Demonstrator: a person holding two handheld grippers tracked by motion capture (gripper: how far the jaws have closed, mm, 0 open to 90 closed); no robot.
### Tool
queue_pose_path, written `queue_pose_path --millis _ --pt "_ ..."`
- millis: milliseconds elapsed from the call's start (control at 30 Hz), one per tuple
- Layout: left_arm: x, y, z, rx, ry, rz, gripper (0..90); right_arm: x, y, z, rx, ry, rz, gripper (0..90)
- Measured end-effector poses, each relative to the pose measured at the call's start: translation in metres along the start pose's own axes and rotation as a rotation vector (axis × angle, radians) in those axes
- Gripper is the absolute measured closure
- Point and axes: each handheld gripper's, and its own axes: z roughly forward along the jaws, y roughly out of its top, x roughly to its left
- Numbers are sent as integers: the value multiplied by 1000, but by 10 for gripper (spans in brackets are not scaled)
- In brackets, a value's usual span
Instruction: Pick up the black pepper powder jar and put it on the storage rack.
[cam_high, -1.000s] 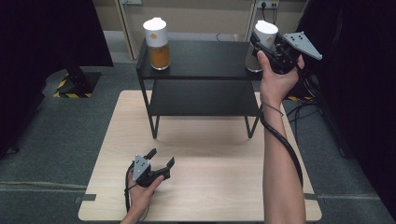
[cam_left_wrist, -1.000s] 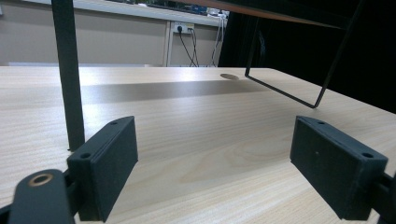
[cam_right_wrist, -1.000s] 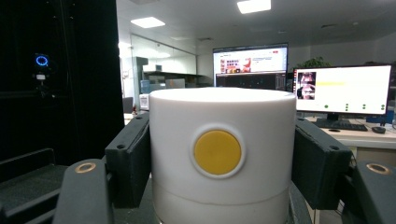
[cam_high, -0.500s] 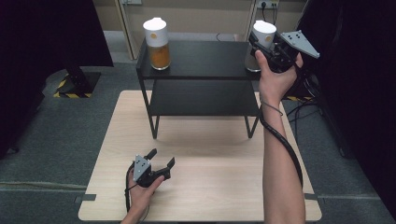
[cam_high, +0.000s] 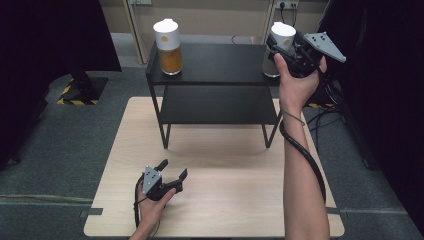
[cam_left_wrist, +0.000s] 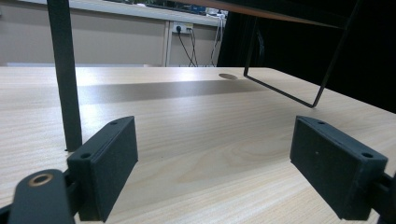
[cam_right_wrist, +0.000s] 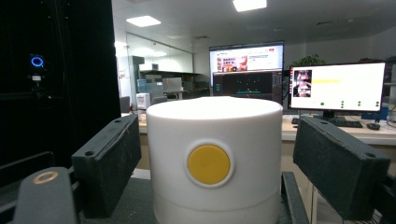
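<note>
Between our right hand-held gripper (cam_right_wrist: 217, 154)'s spread jaws stands the white-lidded canister (cam_right_wrist: 215, 158), upright on the black shelf (cam_high: 220, 62), pads not yet touching. Our left hand-held gripper (cam_high: 174, 176) rests apart, open, on the tabletop (cam_high: 225, 200).

Two canisters stand on the top of one black rack (cam_high: 215, 62): the left canister (cam_high: 168, 46), at the far left, holds orange contents under a white lid, and the right canister (cam_high: 278, 47), at the far right, shows a white lid with one yellow button (cam_right_wrist: 208, 164). The rack has two shelves and stands on the far half of one table (cam_high: 225, 200). Two grippers are in the scene, the left gripper (cam_high: 174, 170) near on the table and the right gripper (cam_high: 280, 45) far at the right canister, and two monitors (cam_right_wrist: 337, 87) glow in the room beyond.
</note>
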Motion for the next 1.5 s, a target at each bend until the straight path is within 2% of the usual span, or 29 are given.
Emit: queue_pose_path --millis 233,333,433,900,1133,1500 --pt "-1 0 0 -1 0 2 146 0 4 -11 27 3 -1 127" --pt "-1 0 0 -1 1 4 146 1 2 -17 20 4 1 123" --pt "-1 0 0 -2 1 5 146 0 2 -23 42 8 4 119" --pt "-2 -1 0 -3 2 6 146 -1 -10 -52 59 36 -2 116" --pt "-2 -1 0 -4 2 3 146 1 -15 -64 67 46 -17 116" --pt "-2 -1 0 -4 2 4 146 1 -31 -79 75 50 -13 116"
